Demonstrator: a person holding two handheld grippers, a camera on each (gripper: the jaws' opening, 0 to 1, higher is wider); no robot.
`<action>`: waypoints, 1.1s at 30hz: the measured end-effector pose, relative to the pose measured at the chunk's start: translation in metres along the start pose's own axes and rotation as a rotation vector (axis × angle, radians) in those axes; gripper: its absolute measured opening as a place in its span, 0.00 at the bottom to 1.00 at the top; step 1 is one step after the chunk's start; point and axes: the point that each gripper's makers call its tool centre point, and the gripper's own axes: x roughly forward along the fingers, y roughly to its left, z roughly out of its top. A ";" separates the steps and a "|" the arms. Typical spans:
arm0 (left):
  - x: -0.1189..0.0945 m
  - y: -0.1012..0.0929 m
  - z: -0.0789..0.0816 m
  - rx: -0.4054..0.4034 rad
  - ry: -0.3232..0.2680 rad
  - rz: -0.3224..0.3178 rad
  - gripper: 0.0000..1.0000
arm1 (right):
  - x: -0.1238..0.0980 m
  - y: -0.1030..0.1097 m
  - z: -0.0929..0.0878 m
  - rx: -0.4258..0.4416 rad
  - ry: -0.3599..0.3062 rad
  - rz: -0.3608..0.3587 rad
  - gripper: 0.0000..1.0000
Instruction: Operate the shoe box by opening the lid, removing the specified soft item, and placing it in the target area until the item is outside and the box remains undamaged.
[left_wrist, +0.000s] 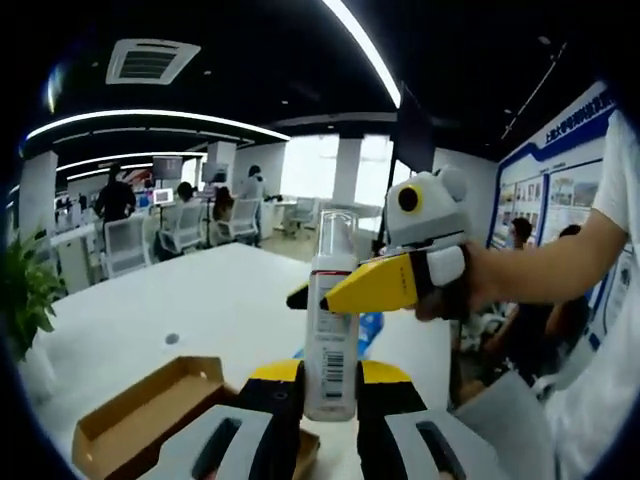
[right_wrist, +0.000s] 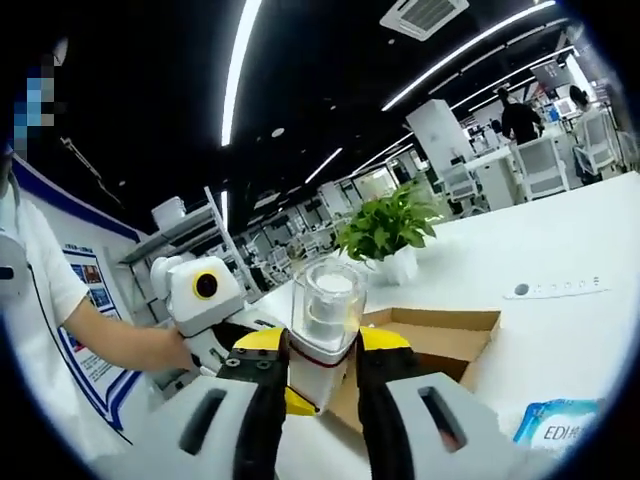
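A white bottle (left_wrist: 330, 350) with a clear cap and a barcode label stands upright in the air between my left gripper's (left_wrist: 330, 388) yellow-tipped jaws, which are shut on its lower part. My right gripper (left_wrist: 322, 293) comes in from the right, held by a hand, and is clamped across the bottle's middle. In the right gripper view the bottle's clear cap (right_wrist: 326, 300) rises between my right gripper's (right_wrist: 322, 352) jaws, and the left gripper (right_wrist: 290, 397) reaches in from the left below it. The open brown shoe box (left_wrist: 150, 410) lies on the white table below, lid off, its inside looking bare.
The box (right_wrist: 440, 340) sits behind the bottle, with a potted plant (right_wrist: 385, 228) beyond it. A white power strip (right_wrist: 555, 290) and a blue packet (right_wrist: 555, 425) lie on the table (right_wrist: 580, 240). A person's arm (left_wrist: 560, 265) is at the right; chairs and people are far back.
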 end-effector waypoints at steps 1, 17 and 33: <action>0.001 0.000 0.000 0.000 -0.005 0.001 0.19 | 0.000 0.000 0.000 0.005 -0.002 0.000 0.23; 0.016 -0.002 0.009 -0.043 -0.076 0.006 0.19 | -0.009 -0.009 0.012 0.055 -0.073 -0.018 0.22; 0.034 0.002 0.010 -0.018 -0.071 0.026 0.20 | -0.021 -0.024 0.016 0.049 -0.108 -0.041 0.21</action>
